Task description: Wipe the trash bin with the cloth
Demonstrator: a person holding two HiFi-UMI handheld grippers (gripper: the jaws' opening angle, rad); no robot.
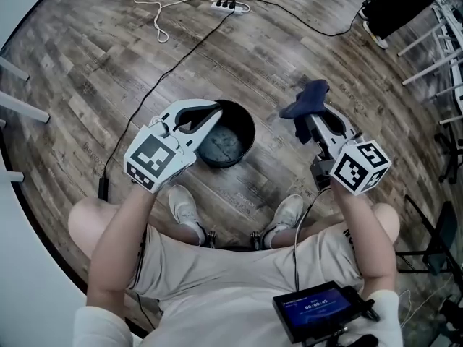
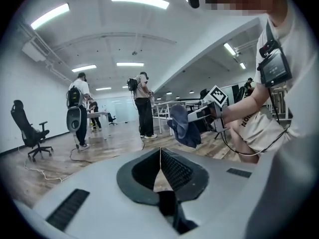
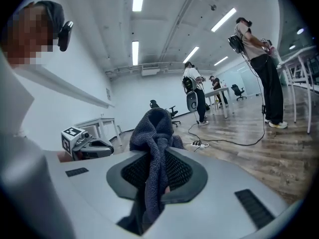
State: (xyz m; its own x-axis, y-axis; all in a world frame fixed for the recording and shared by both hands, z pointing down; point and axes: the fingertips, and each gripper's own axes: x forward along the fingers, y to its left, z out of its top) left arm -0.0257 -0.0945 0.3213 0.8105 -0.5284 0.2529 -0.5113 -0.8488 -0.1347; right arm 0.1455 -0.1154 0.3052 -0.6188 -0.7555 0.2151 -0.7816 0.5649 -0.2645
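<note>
Beside the bin [image 1: 242, 132], our right gripper [image 1: 309, 121] clamps the soft, limp cloth [image 1: 305, 96] by a bunched fold, while our left gripper [image 1: 210, 114] has its jaws together, empty.

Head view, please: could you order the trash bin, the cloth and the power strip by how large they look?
Largest: trash bin.
Then the cloth, though being raised nearer the camera enlarges it.
Smallest: power strip.

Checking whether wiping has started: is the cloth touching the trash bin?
Apart. The head view shows the cloth, clamped in the right gripper, off to the side of the trash bin, bare floor between them.
</note>
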